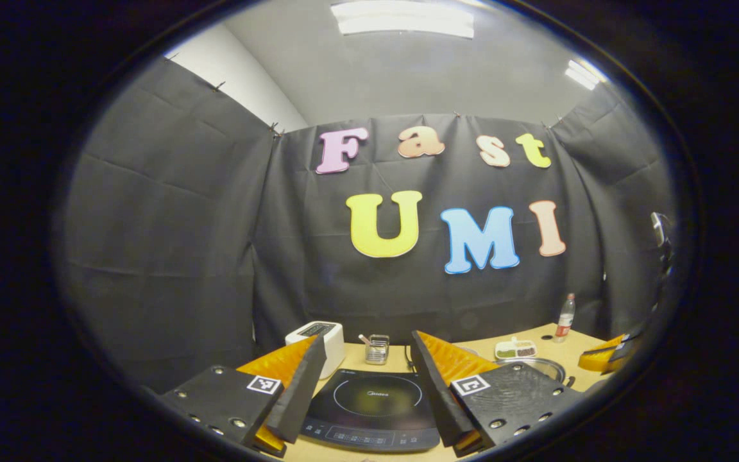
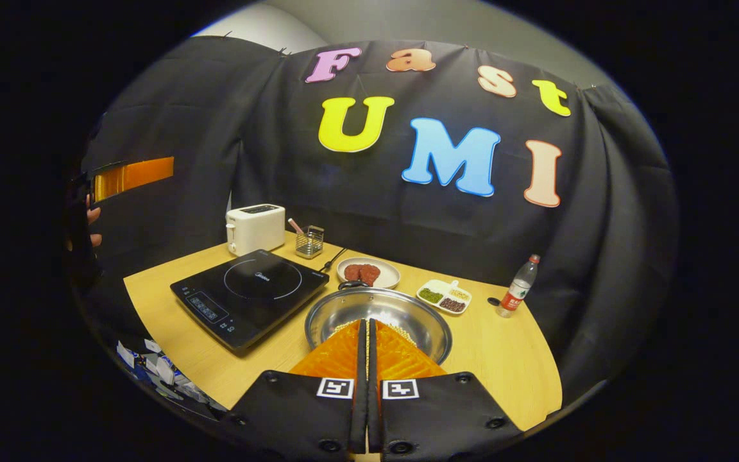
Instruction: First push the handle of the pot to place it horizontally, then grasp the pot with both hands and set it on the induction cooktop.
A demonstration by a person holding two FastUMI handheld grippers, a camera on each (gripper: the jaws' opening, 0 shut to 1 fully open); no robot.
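Note:
A round steel pot (image 2: pixel 408 311) stands on the wooden table (image 2: pixel 510 362), right of the black induction cooktop (image 2: pixel 251 295). A small dark handle (image 2: pixel 351 284) shows at the pot's far rim. My right gripper (image 2: pixel 366 324) is shut with nothing between its fingers, its tips hanging over the pot's near rim. My left gripper (image 1: pixel 367 339) is open wide above the near side of the cooktop (image 1: pixel 369 404), and part of the pot's rim (image 1: pixel 536 366) shows to its right. A hand (image 2: pixel 92 215) holds the left gripper (image 2: pixel 132 176) high at the left.
A white toaster (image 2: pixel 255 228) and a wire utensil holder (image 2: pixel 310 242) stand behind the cooktop. A plate of meat (image 2: pixel 367 273), a divided seasoning dish (image 2: pixel 444 296) and a plastic bottle (image 2: pixel 518 287) sit behind and right of the pot. Black cloth walls close the booth.

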